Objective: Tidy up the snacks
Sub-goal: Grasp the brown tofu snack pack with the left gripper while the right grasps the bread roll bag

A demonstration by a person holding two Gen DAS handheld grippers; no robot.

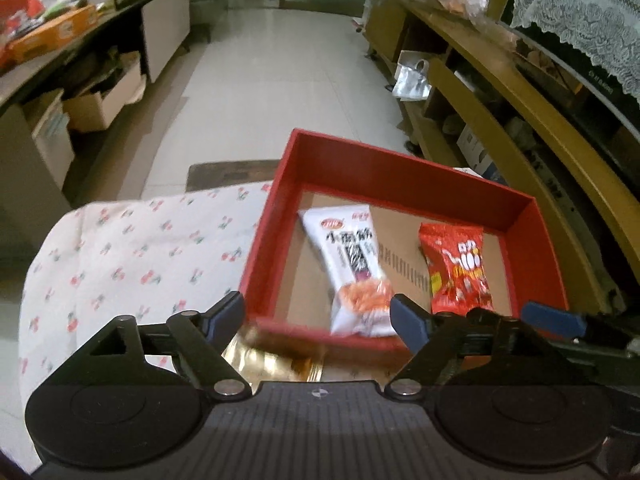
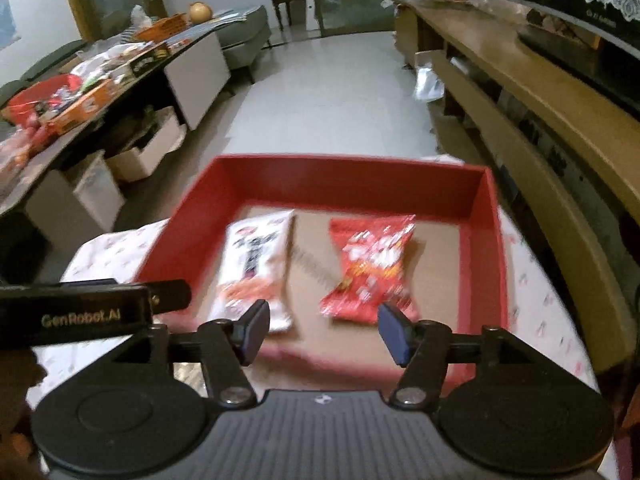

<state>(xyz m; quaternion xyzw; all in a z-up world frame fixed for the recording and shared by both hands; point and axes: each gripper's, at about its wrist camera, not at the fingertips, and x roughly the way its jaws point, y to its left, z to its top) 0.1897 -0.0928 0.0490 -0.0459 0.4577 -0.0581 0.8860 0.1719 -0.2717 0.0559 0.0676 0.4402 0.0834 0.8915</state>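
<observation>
Two snacks lie in the red box: a white packet on its left side and a red packet on its right, both long ways pointing away from the tools. A gold packet sits on the desk's cloth by the box's near edge, right under the left tool, the closer one. The left tool and the right tool are both wide open, holding nothing.

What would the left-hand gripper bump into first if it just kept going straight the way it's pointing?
Probably the white snack packet lying in the red cardboard box: its near end sits between the open left gripper fingers. The box's near wall may come first; depth is unclear.
</observation>
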